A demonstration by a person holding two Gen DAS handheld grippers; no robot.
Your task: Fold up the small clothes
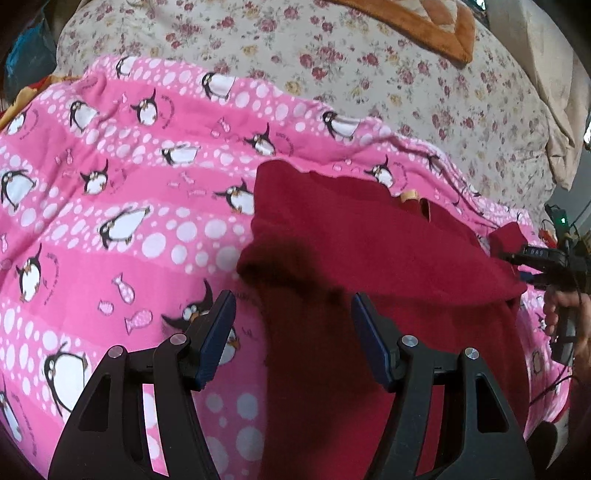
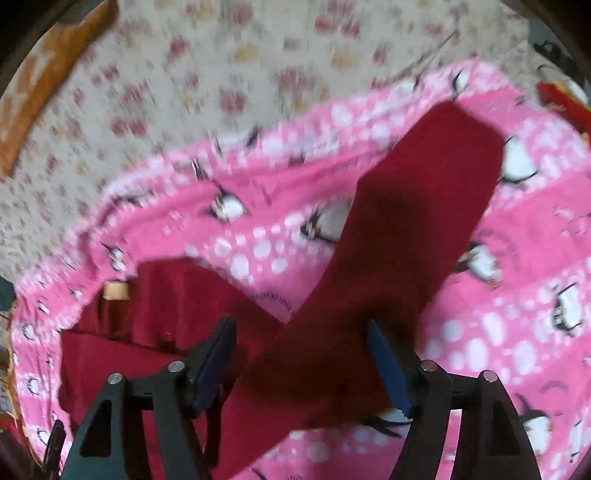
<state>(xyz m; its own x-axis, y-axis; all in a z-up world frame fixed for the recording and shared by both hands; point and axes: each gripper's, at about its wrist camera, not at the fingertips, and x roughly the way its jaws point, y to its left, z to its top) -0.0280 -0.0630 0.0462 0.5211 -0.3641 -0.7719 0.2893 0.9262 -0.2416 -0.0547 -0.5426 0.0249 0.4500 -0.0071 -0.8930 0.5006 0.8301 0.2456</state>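
A dark red garment (image 2: 406, 229) lies spread on the pink penguin-print blanket (image 1: 110, 206), and in the right wrist view one long limb of it runs as a diagonal band from the near middle up toward the blanket's far right edge, its squared end stopping just short of that edge. A second, shorter part of the garment lies off to the left at an angle to the first, with a tan label (image 2: 115, 290) showing near the blanket's left edge. The right gripper (image 2: 301, 354) hangs above the spot where the two parts meet, jaws standing apart with red cloth beneath them but nothing pinched; that view is blurred. In the left wrist view the left gripper (image 1: 293, 332) also has its jaws apart, poised over the garment's near left edge where red meets pink, its shadow dark on the cloth. At the right border of that view a hand (image 1: 565, 321) holds the other tool's handle. The blanket rests on a cream bedspread with a small rose print (image 1: 369, 74), and an orange-brown cushion (image 1: 424, 26) sits toward its far side.
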